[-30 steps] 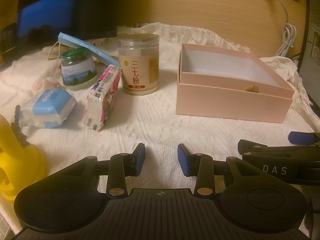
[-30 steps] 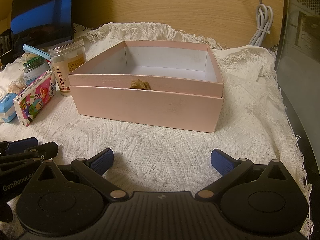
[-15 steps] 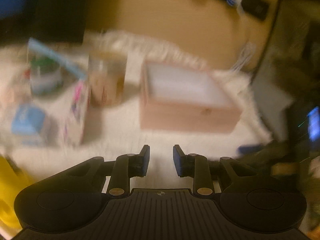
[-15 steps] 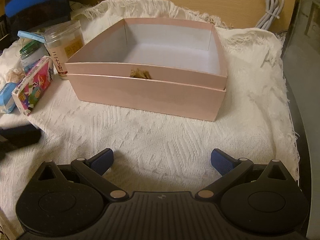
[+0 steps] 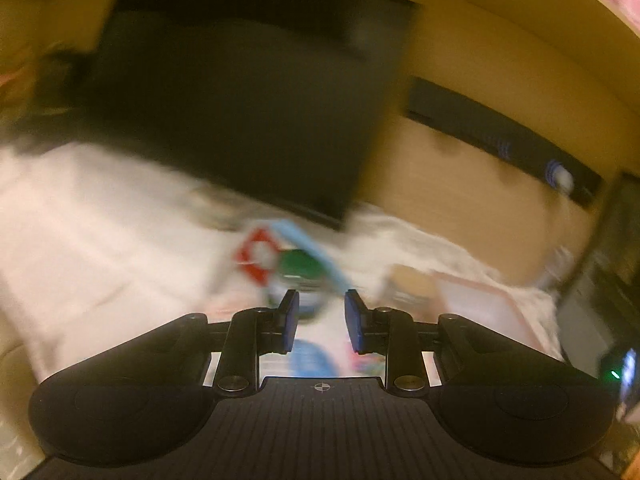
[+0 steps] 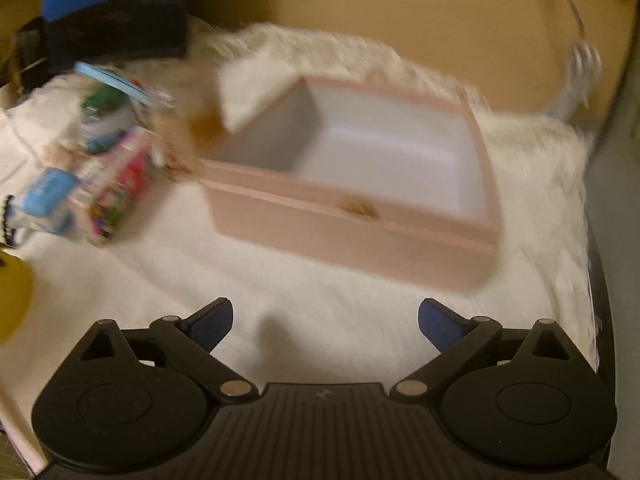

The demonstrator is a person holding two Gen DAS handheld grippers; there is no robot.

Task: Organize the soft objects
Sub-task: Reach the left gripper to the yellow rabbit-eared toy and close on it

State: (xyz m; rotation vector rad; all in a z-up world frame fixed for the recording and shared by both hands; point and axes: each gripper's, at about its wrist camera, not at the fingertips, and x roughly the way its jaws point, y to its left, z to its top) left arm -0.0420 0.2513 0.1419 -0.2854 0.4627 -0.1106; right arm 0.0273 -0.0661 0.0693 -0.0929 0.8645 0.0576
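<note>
Both views are motion-blurred. An open pink box with a white inside sits on the white cloth; its corner shows in the left wrist view. Left of it lie a pink patterned tissue pack and a blue-and-white tissue pack. My right gripper is open wide and empty, hovering over the cloth in front of the box. My left gripper is open with a narrow gap and empty, above the blue pack and the pink pack.
A green-lidded jar and a tan jar stand behind the packs, with a light blue strip across them. A dark monitor stands behind. A yellow object is at the left edge. White cables hang at right.
My left gripper has swung up and to the left, over the tissue packs, facing the monitor. My right gripper has risen and turned a little left. Both stay empty.
</note>
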